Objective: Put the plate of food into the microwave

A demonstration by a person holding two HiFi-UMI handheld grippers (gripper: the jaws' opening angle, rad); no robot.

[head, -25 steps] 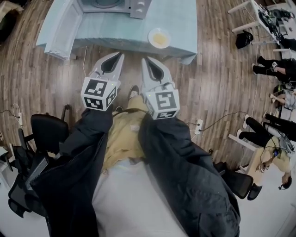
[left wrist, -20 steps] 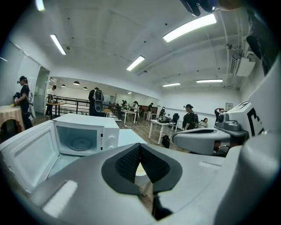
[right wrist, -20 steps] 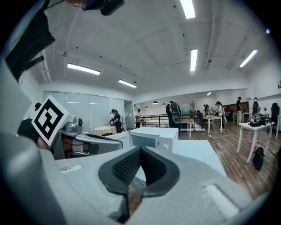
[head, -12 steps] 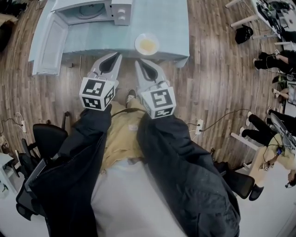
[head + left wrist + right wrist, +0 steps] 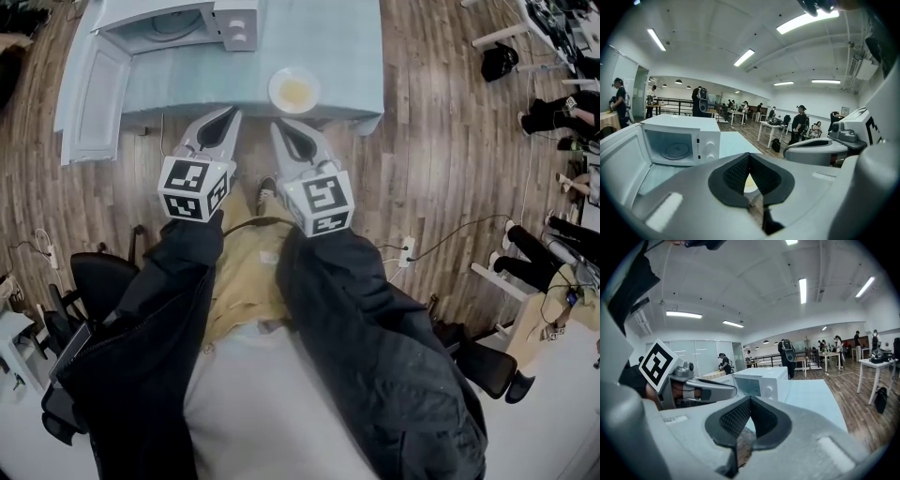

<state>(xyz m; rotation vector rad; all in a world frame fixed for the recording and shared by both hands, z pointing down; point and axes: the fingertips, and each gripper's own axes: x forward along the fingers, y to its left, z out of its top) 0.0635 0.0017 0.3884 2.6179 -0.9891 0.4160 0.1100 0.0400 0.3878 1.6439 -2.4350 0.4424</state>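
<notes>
A white plate of yellow food (image 5: 293, 90) sits near the front edge of a table with a pale blue cloth (image 5: 347, 47). To its left stands a white microwave (image 5: 178, 21), with its door (image 5: 94, 94) swung open towards me. In the left gripper view the microwave (image 5: 677, 145) shows an empty cavity with a turntable. My left gripper (image 5: 233, 112) and right gripper (image 5: 274, 124) hang side by side in the air just short of the table's front edge. Both are shut and hold nothing. The right one is just short of the plate.
Black office chairs (image 5: 103, 281) stand on the wooden floor at my left. A power strip with a cable (image 5: 405, 253) lies at my right. Several people sit at desks (image 5: 562, 112) on the far right.
Both grippers have moved forward towards the table edge. The table, microwave and plate sit nearer to them in the head view. The jaws have stayed shut.
</notes>
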